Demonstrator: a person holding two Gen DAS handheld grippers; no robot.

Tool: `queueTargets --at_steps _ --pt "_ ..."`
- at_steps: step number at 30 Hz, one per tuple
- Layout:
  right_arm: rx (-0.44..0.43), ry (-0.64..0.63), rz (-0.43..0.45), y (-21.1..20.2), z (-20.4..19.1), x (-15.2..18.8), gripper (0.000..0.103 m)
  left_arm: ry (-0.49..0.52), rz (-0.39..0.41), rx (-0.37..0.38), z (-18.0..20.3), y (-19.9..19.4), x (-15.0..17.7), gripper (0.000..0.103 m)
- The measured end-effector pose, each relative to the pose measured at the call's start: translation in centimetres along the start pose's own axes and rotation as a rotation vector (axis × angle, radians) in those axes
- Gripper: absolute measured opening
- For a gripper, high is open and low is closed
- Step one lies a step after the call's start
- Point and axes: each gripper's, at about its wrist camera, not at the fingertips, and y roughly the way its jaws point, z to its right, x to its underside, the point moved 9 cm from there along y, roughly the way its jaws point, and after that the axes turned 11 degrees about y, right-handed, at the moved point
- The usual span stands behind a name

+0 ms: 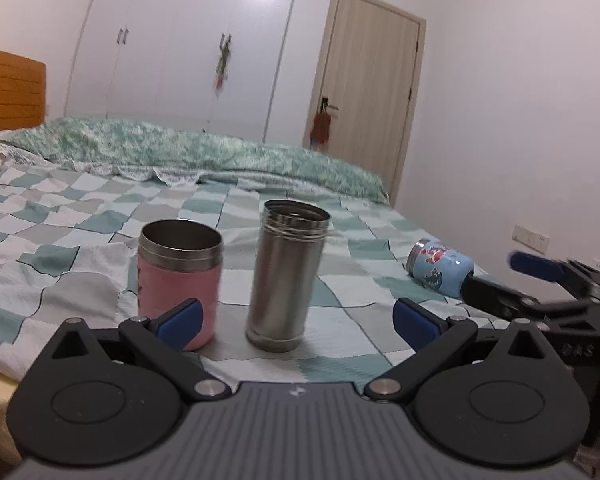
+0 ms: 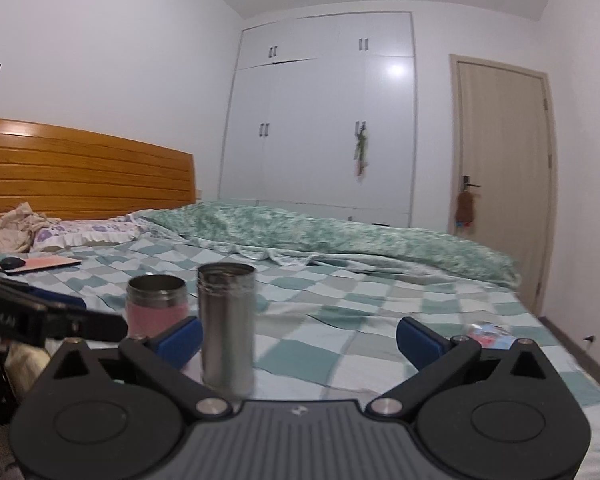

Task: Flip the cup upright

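A light blue patterned cup [image 1: 440, 270] lies on its side on the checked bedspread at the right; in the right wrist view it [image 2: 490, 334] peeks out behind the right finger. A pink cup [image 1: 178, 280] and a tall steel cup [image 1: 286, 276] stand upright, mouths up; both also show in the right wrist view, pink [image 2: 157, 306] and steel [image 2: 227, 328]. My left gripper [image 1: 298, 326] is open and empty, just in front of the steel cup. My right gripper [image 2: 300, 340] is open and empty; it also shows in the left wrist view [image 1: 512, 280], close to the blue cup.
The checked bedspread [image 1: 80, 248] covers the bed, with a rumpled green quilt [image 1: 188, 148] at the back. A phone and a dark object [image 2: 36, 263] lie near the pillows. A wooden headboard [image 2: 88, 176], white wardrobe [image 2: 320, 120] and door [image 2: 504, 184] stand beyond.
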Motion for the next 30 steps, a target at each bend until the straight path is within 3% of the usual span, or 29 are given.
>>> queueTargets --at_steps 13,17,30 --pt "0.158 0.009 0.032 -5.8 6.7 5.7 0.103 0.102 0.135 -0.112 7.0 0.7 3.7 0.103" --pt "0.178 0.014 0.076 -6.6 7.3 5.9 0.103 0.121 0.147 -0.142 7.7 0.6 4.2 0.103" --pt "0.192 0.054 0.103 -7.8 8.4 5.6 0.103 0.12 0.165 -0.146 8.2 0.2 4.4 0.103"
